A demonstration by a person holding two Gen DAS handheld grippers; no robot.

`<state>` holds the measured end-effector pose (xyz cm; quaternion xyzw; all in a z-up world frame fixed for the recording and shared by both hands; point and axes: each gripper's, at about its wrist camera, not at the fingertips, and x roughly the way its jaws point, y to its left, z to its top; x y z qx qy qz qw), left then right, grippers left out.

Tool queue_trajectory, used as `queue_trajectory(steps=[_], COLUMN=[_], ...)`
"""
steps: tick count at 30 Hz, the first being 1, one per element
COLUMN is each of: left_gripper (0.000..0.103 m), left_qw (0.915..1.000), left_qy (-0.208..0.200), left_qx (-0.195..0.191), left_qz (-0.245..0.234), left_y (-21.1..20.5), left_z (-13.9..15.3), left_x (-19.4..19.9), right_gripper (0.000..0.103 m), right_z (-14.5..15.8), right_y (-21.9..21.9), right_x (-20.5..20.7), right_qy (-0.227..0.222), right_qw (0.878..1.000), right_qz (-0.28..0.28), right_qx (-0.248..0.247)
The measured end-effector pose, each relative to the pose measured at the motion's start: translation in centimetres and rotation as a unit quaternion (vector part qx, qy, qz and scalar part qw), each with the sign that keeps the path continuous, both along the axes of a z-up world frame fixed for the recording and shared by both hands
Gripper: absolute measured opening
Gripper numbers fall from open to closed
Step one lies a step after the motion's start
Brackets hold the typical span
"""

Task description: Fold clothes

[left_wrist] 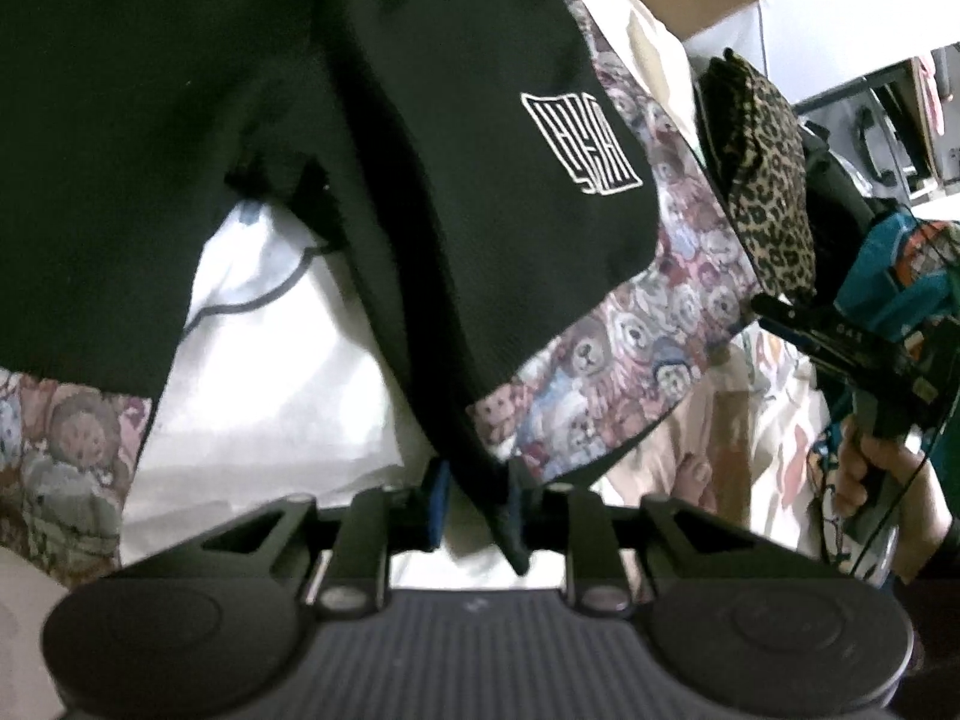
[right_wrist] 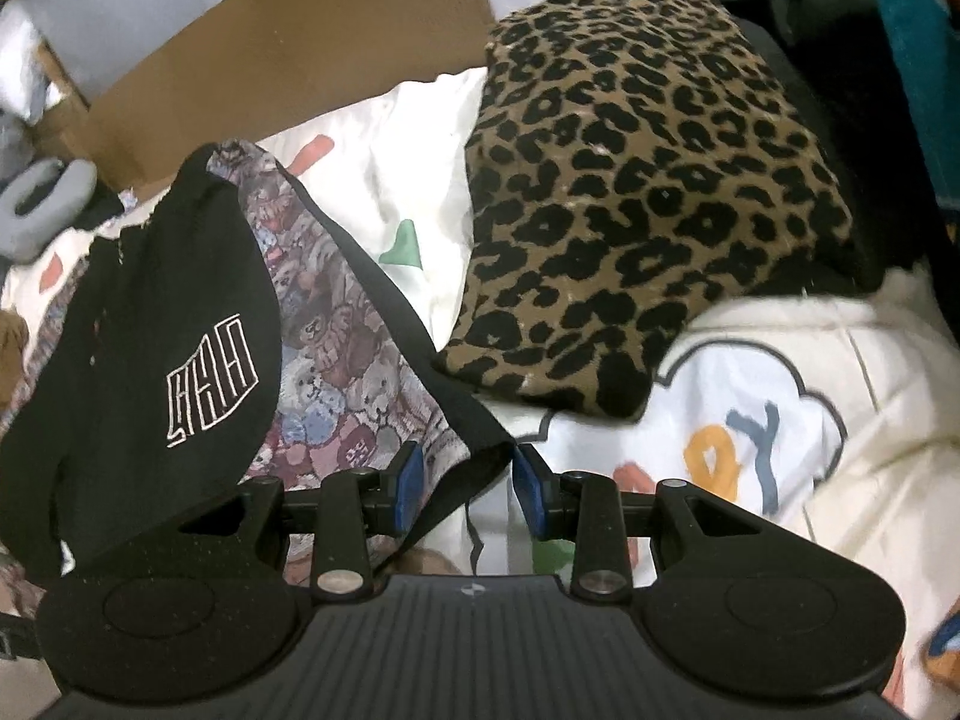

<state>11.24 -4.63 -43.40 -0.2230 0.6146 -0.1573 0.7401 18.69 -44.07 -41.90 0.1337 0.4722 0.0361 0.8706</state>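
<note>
Both my grippers are on the black-and-bear-print garment, lifted over the bed.

My left gripper is pinched narrow on a black fold of the garment, which hangs above the white printed sheet. My right gripper stands wider, the garment's black hem lying between its blue pads; whether they grip it, I cannot tell. A folded leopard-print piece rests just beyond.

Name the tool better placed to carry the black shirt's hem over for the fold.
Left tool: black shirt hem sits pinched between its pads. Right tool stands open around the hem.
</note>
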Motion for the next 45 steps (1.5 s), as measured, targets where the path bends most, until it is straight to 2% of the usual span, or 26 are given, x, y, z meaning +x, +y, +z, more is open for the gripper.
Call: queue_trajectory(steps=[9, 17, 18, 20, 21, 24, 32, 41, 44, 45], left_gripper=[0.021, 0.021, 0.022, 0.023, 0.025, 0.029, 0.036, 0.038, 0.038, 0.031], left_qw=[0.9999, 0.9999, 0.9999, 0.9999, 0.9998, 0.9998, 0.9995, 0.9992, 0.9985, 0.9981], left_qy=[-0.01, -0.011, -0.011, -0.012, -0.012, -0.014, -0.015, 0.0, 0.013, 0.017], left_qx=[-0.005, -0.009, -0.01, -0.011, -0.013, -0.017, -0.029, -0.039, -0.05, -0.056], left_qz=[-0.009, -0.002, -0.002, -0.001, 0.0, -0.003, -0.001, 0.009, 0.017, 0.018], left_y=[0.5, 0.7, 0.7, 0.8, 0.9, 1.1, 1.5, 0.9, 0.9, 0.9], left_z=[-0.2, -0.4, -0.4, -0.4, -0.4, -0.4, -0.6, -2.3, -3.1, -3.2], left_x=[-0.2, -0.2, -0.3, -0.3, -0.3, -0.3, -0.2, -0.1, 0.1, 0.2], right_gripper=[0.04, 0.04, 0.038, 0.023, 0.011, 0.007, 0.005, 0.004, 0.004, 0.004], right_z=[1.1, 0.3, 0.5, 0.7, 0.8, 1.2, 2.9, 1.3, 1.0, 0.9], right_y=[1.0, 2.7, 2.7, 2.6, 2.5, 2.4, 0.9, 0.1, -0.1, -0.2], right_x=[0.5, 1.0, 1.0, 1.1, 1.1, 1.1, 2.2, 3.4, 3.5, 3.5], right_qy=[-0.034, -0.021, -0.022, -0.024, -0.025, -0.027, -0.033, -0.003, 0.003, 0.005], right_qw=[0.998, 0.994, 0.994, 0.994, 0.994, 0.994, 0.994, 0.995, 0.996, 0.996], right_qz=[0.025, 0.073, 0.073, 0.074, 0.074, 0.075, 0.055, 0.042, 0.037, 0.035], right_qx=[-0.054, -0.077, -0.077, -0.076, -0.076, -0.075, -0.09, -0.09, -0.084, -0.081])
